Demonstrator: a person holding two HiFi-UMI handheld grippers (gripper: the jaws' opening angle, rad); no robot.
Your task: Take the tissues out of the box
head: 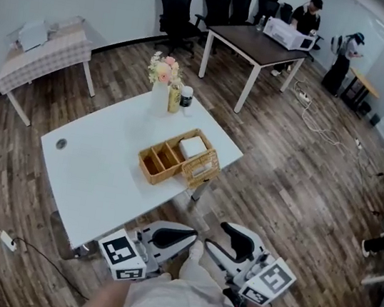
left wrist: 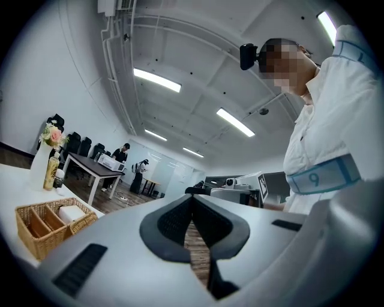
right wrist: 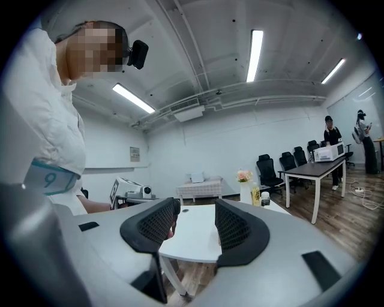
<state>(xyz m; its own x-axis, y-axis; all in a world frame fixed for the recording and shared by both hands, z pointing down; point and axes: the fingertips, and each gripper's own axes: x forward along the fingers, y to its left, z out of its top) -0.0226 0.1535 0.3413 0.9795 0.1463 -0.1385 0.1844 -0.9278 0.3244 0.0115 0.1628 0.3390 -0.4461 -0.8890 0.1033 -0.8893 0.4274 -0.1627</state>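
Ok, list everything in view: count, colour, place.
table: one, white, centre
wicker basket: one, tan, on the table's right end
tissues: one stack, white, in the basket's end compartment
vase of flowers: one, white with pink blooms, table's far edge
bottle: one, yellow, beside the vase
small bottle: one, dark-capped, beside it
dark table: one, brown, at the back
microwave: one, white, on the dark table
office chairs: about five, black, behind the dark table
cloth-covered table: one, checked, by the left wall
people: two, dark-clothed, far right
left gripper: one, grey, jaws together, empty
right gripper: one, grey, jaws apart, empty
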